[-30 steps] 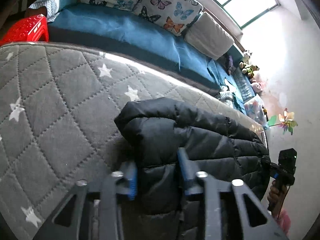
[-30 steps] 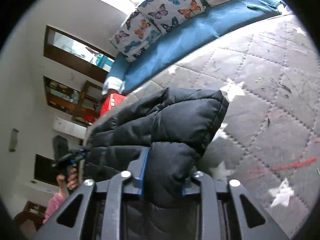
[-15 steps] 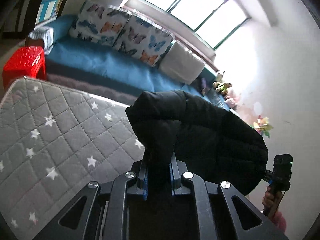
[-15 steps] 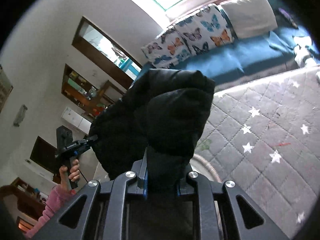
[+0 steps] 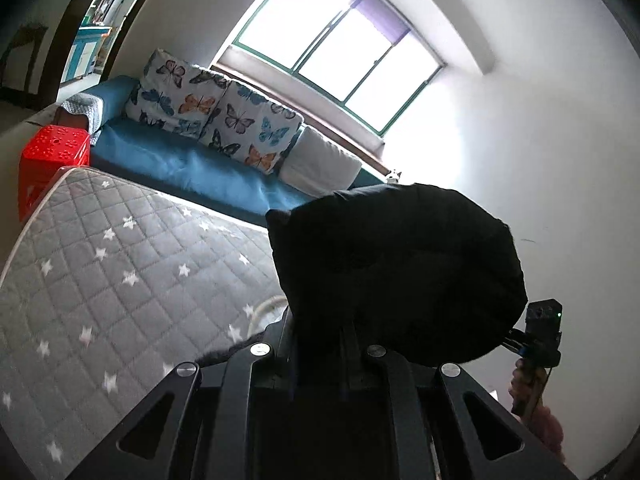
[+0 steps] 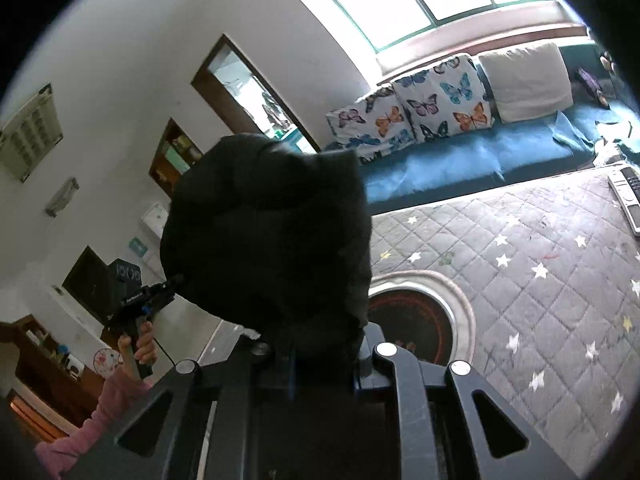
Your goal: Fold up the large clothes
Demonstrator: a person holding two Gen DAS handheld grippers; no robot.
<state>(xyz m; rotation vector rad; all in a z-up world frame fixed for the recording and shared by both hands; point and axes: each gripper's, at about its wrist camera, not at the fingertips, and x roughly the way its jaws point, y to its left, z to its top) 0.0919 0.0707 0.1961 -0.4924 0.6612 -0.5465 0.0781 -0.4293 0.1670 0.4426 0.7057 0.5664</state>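
Note:
A black puffer jacket [image 5: 396, 268] hangs lifted in the air between both grippers, high above the grey star-quilted mattress [image 5: 120, 280]. My left gripper [image 5: 318, 344] is shut on one edge of it. My right gripper [image 6: 324, 364] is shut on the opposite edge of the jacket [image 6: 268, 232]. Each view shows the other gripper at the jacket's far side: the right one [image 5: 538, 332] in the left wrist view, the left one [image 6: 138, 300] in the right wrist view. The fingertips are buried in the fabric.
A blue sofa [image 5: 208, 172] with butterfly cushions [image 5: 216, 112] runs behind the mattress. A red stool [image 5: 52, 156] stands at its left end. A round rug [image 6: 416, 320] lies on the mattress [image 6: 540, 288]. A remote [image 6: 626, 196] lies at its far right.
Both grippers closed on the jacket and lifted it off the mattress, rising well above it. The views tilted up toward the window and walls.

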